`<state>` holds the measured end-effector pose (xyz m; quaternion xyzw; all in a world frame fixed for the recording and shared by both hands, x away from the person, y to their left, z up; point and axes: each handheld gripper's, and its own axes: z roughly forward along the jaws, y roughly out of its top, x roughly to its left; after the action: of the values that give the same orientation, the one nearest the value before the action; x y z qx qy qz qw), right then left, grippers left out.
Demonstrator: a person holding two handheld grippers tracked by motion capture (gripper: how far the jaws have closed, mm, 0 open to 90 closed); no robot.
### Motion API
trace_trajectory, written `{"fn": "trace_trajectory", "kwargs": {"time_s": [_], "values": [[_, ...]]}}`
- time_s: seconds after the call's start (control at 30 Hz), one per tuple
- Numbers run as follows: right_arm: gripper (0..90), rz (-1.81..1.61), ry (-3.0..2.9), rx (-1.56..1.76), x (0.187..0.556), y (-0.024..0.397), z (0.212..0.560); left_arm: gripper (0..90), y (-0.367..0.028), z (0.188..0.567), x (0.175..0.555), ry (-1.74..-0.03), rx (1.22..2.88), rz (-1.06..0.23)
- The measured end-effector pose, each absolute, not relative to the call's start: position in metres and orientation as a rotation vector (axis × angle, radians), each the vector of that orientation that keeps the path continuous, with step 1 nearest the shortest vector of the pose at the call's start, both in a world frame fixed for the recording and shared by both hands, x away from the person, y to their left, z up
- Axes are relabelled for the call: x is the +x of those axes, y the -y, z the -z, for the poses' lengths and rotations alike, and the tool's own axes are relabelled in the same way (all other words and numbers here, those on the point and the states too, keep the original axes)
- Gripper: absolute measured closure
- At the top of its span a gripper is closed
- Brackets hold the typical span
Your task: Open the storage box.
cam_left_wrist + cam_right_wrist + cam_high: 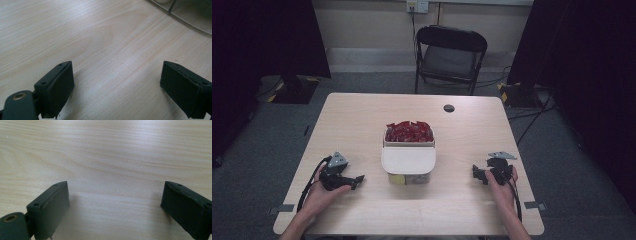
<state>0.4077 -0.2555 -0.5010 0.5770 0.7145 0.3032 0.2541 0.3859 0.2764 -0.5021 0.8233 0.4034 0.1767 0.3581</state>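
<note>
Clear box (408,170) sits mid-tabletop (362,120), white lid (408,160) on its near part, red packets (409,132) piled in the open far part, something yellow visible through the front wall. Left hand-held gripper (356,180) rests on the tabletop left of the box, well apart from it, jaws spread wide, nothing between them, bare wood under them in the left gripper view (117,82), box corner (190,15) at the top right there. Right hand-held gripper (477,173) is right of the box, also apart, jaws spread wide and empty over bare wood (115,202). Black folding chair (451,56) stands behind the tabletop.
</note>
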Motion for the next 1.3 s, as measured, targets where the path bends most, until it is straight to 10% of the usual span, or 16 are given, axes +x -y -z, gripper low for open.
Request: {"fn": "trace_trajectory", "kwargs": {"time_s": [1.3], "values": [[14.9,-0.993,-2.030,1.538,0.400,0.249,0.478,10.6,-0.276,0.503,0.387,-1.036,2.123,-0.446]]}}
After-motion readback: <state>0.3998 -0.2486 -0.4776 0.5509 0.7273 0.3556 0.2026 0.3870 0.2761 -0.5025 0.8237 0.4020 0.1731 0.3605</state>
